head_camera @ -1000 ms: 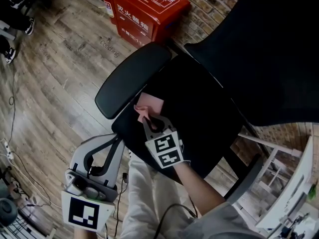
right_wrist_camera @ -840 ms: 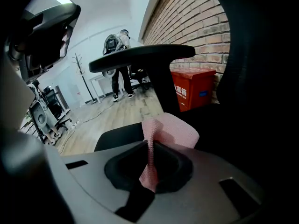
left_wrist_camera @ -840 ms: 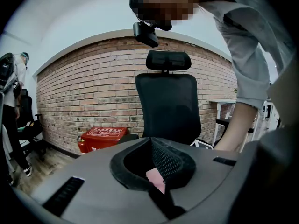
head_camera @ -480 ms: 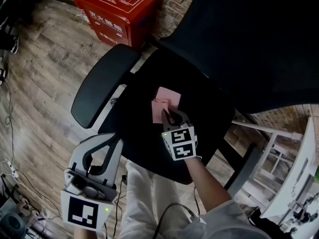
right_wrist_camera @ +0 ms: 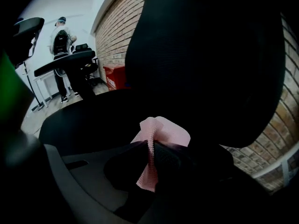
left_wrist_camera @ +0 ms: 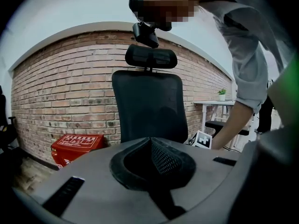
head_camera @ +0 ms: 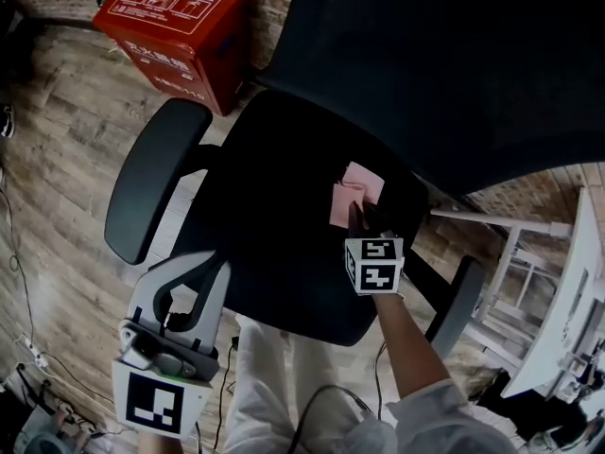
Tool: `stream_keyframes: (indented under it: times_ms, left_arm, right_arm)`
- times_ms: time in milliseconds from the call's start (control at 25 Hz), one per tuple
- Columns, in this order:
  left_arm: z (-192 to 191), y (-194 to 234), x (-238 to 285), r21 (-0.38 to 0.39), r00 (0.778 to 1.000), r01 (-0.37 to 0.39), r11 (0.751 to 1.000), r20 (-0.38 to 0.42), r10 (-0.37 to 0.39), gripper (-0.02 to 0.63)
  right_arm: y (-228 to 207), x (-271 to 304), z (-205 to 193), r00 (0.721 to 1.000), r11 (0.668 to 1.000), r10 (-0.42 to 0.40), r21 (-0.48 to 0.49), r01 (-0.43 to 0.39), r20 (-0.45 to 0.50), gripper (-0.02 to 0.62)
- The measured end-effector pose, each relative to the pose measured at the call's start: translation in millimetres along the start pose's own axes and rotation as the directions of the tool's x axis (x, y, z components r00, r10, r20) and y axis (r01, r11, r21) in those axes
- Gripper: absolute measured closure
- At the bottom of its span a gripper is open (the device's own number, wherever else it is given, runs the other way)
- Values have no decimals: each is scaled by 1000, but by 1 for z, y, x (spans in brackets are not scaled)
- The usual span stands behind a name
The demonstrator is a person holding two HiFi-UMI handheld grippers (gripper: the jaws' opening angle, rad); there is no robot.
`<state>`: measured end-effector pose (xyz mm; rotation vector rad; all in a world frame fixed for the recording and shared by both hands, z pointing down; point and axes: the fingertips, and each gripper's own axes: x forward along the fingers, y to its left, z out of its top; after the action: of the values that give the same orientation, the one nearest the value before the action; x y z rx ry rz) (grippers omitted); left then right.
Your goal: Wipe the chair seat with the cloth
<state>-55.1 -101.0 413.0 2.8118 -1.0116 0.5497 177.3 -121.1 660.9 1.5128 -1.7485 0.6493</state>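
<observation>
Two jaws of my right gripper [right_wrist_camera: 150,155] pinch the pink cloth [head_camera: 356,189], pressed on the chair seat [head_camera: 265,216] right of centre, close under the backrest [head_camera: 444,64] — bare seat runs left to the armrest [head_camera: 151,183]. Left gripper [head_camera: 203,272] at lower left, off the seat's front edge — jaws pressed together, empty.

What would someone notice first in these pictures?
The pink cloth pops out most, pinched in the right gripper on the black chair seat, near its back edge. Next comes the bright red box on the wooden floor beside the chair, at the head view's top left.
</observation>
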Motion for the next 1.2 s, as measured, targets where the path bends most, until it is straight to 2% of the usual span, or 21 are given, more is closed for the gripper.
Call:
stream_keyframes:
  times_ms: [280,480,720,920,1200]
  left_arm:
    - [8,-6,11,13,1000,22,1000,7,-22,588]
    - [11,-8,10,16,1000,21,1000,5,-21,588]
    - [10,-6,1,12,1000,4,1000,0,-4,588]
    - [5,-4,-11,1,1000,-24,1000,-1,24,588]
    - [-12,-2,-37,-34,996,-93,995,-13,93,588]
  right_arm:
    - [-70,-17,-17,985,985,-164,51,167,-50,543]
    - [-84,-24,-24,980,980,-187,59,191,-73,543]
    - [-60,-21,-30,988,989,-131,52,136,-84,543]
    - [-15,-20,-30,996,1000,-21,-25,19,-82,543]
    - [57,-27,-22,991,990,125,-59,-128,-45,543]
